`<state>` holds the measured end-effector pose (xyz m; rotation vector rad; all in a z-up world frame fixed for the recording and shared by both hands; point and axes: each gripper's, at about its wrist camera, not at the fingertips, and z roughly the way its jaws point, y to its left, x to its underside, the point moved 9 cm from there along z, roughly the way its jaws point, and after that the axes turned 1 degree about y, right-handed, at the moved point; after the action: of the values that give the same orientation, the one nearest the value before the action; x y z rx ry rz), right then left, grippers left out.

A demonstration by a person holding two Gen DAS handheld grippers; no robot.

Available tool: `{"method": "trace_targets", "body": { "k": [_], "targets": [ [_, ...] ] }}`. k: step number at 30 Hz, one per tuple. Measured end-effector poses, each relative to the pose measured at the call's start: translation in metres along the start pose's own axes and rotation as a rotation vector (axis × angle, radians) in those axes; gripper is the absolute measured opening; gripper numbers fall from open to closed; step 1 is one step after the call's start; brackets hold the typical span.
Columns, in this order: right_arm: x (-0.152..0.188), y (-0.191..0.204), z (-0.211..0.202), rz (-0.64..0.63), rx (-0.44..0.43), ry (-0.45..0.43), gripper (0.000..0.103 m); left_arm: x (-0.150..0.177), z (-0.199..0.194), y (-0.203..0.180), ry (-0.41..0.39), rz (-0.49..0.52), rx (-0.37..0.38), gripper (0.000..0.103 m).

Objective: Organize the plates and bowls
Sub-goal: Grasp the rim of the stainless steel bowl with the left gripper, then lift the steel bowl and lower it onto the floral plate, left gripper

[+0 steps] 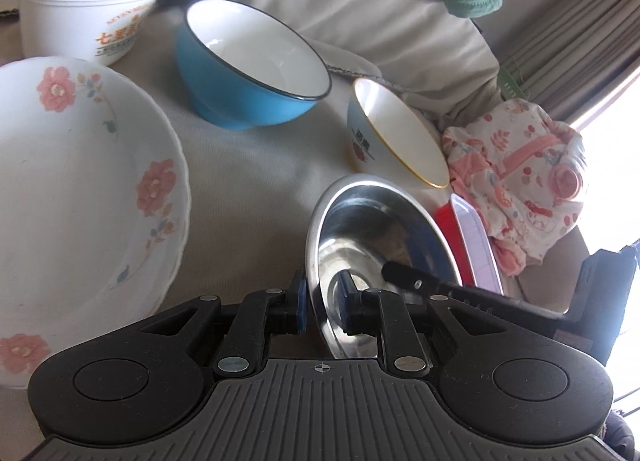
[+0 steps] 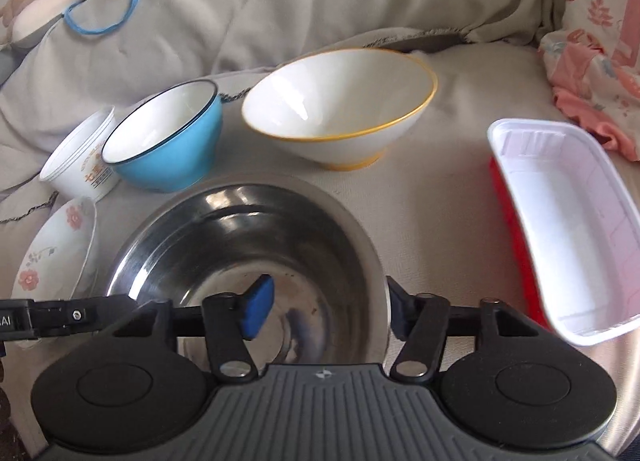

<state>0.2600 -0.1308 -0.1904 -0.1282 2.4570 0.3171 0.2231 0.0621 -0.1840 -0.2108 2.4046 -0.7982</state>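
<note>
The steel bowl (image 2: 248,257) sits on the sofa's grey cover (image 1: 248,181) with both tongs straddling opposite rims, the left tongs (image 1: 322,301) clenched on its near wall, the right tongs (image 2: 326,307) seemingly not yet pinching its rim.

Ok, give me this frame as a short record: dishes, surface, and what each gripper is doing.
surface: grey cloth cover
steel bowl: nearest, upright, a gripper at each side of its rim
left gripper: fingers astride the rim, narrow gap; whether the pads press is unclear
right gripper: open, opposite rim between its fingers
other bowls: blue bowl, yellow-rimmed bowl, white printed tub
plate: flowered plate, left of the steel bowl
tray: red-and-white tray, right of it
</note>
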Motion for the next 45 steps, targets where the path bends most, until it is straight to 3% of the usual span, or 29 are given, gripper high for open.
{"method": "trace_targets", "body": {
  "k": [7, 12, 16, 22, 27, 31, 36, 42, 43, 44, 45],
  "targets": [
    [0.023, 0.036, -0.007, -0.094, -0.152, 0.05, 0.057, 0.006, -0.026, 0.015, -0.001, -0.016, -0.118, 0.02],
    [0.028, 0.04, -0.004, -0.112, -0.134, 0.057, 0.055, 0.012, -0.017, 0.016, 0.008, -0.012, -0.127, 0.021],
    [0.015, 0.052, -0.021, -0.127, -0.148, 0.023, 0.054, -0.006, -0.04, 0.011, -0.082, 0.004, -0.12, 0.021],
    [-0.036, 0.125, -0.048, -0.241, -0.241, -0.081, 0.054, -0.05, -0.102, 0.041, -0.204, 0.0, -0.143, 0.021],
    [-0.03, 0.198, -0.006, -0.299, -0.302, 0.0, 0.054, -0.052, -0.131, 0.109, -0.256, -0.149, -0.269, 0.021],
    [-0.012, 0.235, 0.026, -0.318, -0.293, 0.066, 0.054, -0.05, -0.138, 0.137, -0.276, -0.179, -0.327, 0.022],
    [-0.002, 0.25, 0.04, -0.381, -0.25, 0.067, 0.053, -0.048, -0.138, 0.152, -0.28, -0.178, -0.346, 0.021],
    [-0.004, 0.246, 0.039, -0.426, -0.198, 0.006, 0.053, -0.048, -0.146, 0.161, -0.322, -0.153, -0.447, 0.024],
    [-0.008, 0.243, 0.035, -0.429, -0.189, -0.019, 0.053, -0.048, -0.148, 0.163, -0.33, -0.155, -0.464, 0.025],
    [-0.011, 0.241, 0.031, -0.436, -0.179, -0.051, 0.053, -0.048, -0.149, 0.165, -0.333, -0.157, -0.468, 0.031],
    [-0.013, 0.238, 0.027, -0.443, -0.162, -0.082, 0.055, -0.048, -0.147, 0.167, -0.325, -0.164, -0.476, 0.03]
  ]
}}
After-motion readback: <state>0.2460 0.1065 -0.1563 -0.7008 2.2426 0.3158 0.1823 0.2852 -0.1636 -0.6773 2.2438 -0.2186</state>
